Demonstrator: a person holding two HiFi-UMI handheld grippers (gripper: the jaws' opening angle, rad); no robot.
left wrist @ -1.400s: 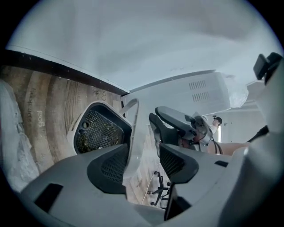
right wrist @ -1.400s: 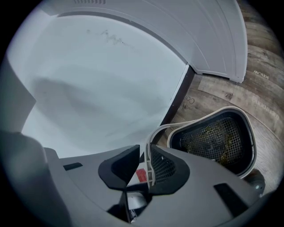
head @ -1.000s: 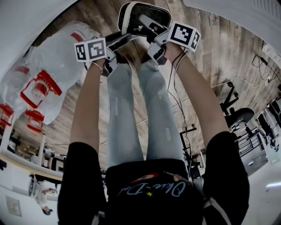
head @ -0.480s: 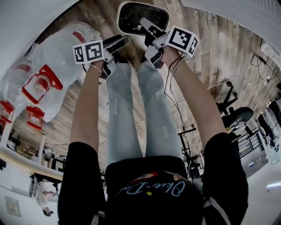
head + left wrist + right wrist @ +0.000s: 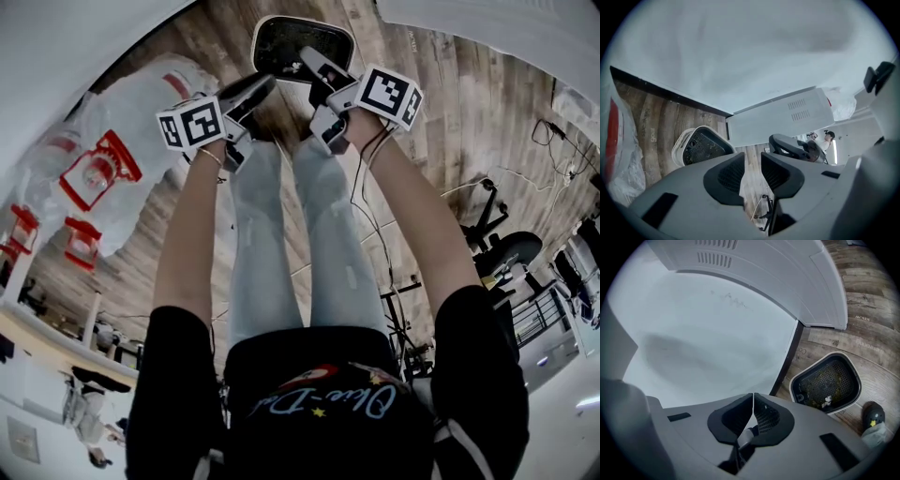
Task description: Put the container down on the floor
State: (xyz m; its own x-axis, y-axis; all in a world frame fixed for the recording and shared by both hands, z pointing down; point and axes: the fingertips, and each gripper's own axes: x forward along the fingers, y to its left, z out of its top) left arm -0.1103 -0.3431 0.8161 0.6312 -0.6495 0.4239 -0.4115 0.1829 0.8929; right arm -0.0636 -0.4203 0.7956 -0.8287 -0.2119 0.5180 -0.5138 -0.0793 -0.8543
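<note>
The container point(image 5: 302, 42), a white tub with a black mesh inside, stands on the wooden floor ahead of the person's feet. It also shows in the left gripper view, container point(image 5: 698, 146), and in the right gripper view, container point(image 5: 827, 383). My left gripper point(image 5: 251, 92) hangs above its near left rim; its jaws have just been closing and stand apart with nothing between them, left gripper point(image 5: 751, 161). My right gripper point(image 5: 317, 67) hovers over the near right rim, clear of it. The jaws of the right gripper point(image 5: 753, 401) meet at the tips and hold nothing.
White plastic bags point(image 5: 103, 159) with red print lie on the floor at the left. A white cabinet point(image 5: 778, 115) and a pale wall stand behind the container. An office chair point(image 5: 506, 248) and cables sit at the right. The person's legs point(image 5: 281, 234) stretch below the grippers.
Both grippers have let go of the container's rim and risen away from it. The container has settled flat on the floor. The left jaws have narrowed.
</note>
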